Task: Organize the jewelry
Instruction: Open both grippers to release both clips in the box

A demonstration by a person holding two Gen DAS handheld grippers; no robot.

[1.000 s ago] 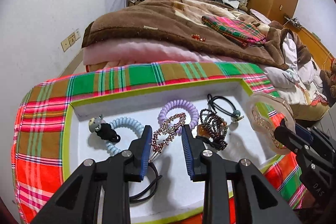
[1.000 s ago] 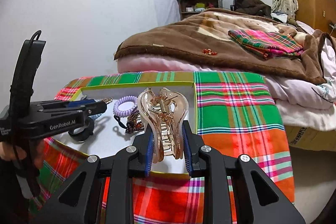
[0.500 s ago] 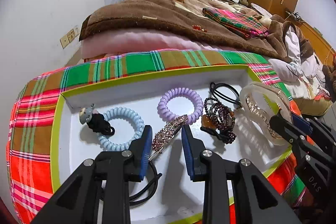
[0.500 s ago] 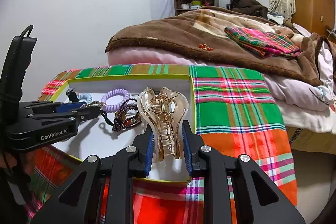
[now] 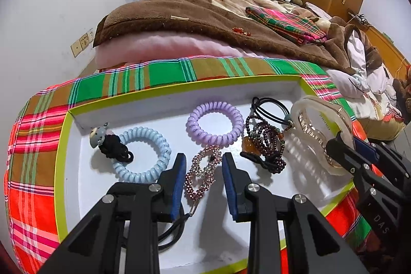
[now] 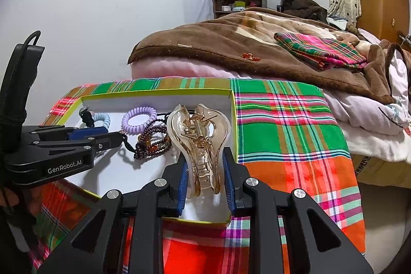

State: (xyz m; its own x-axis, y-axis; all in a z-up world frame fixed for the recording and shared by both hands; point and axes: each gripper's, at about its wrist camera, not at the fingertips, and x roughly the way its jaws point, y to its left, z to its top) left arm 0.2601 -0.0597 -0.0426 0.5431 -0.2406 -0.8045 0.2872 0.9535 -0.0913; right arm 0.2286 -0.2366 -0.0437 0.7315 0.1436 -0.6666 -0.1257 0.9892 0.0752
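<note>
A white tray with a yellow-green rim (image 5: 179, 87) lies on plaid cloth. My left gripper (image 5: 203, 158) hovers low over the tray's front, shut on a pink beaded hair clip (image 5: 203, 171) that hangs slantwise between the blue pads. In the tray lie a purple coil tie (image 5: 195, 130), a pale blue coil tie (image 5: 159, 145), a black scrunchie with a charm (image 5: 110, 145), dark bead bracelets (image 5: 267, 140) and black cords (image 5: 269, 107). My right gripper (image 6: 204, 153) is shut on a clear amber claw clip (image 6: 197, 130), upright over the tray's right end.
The plaid cloth (image 6: 282, 132) covers the table, with bare cloth to the tray's right. A bed with a brown blanket (image 5: 205, 12) lies just behind, and a white wall stands at the left. A black hair tie (image 5: 174, 230) lies under my left finger.
The left view has tipped, so more of the tray shows. The beaded clip sits slightly lower between the left pads. The right gripper keeps the claw clip over the tray's right end.
</note>
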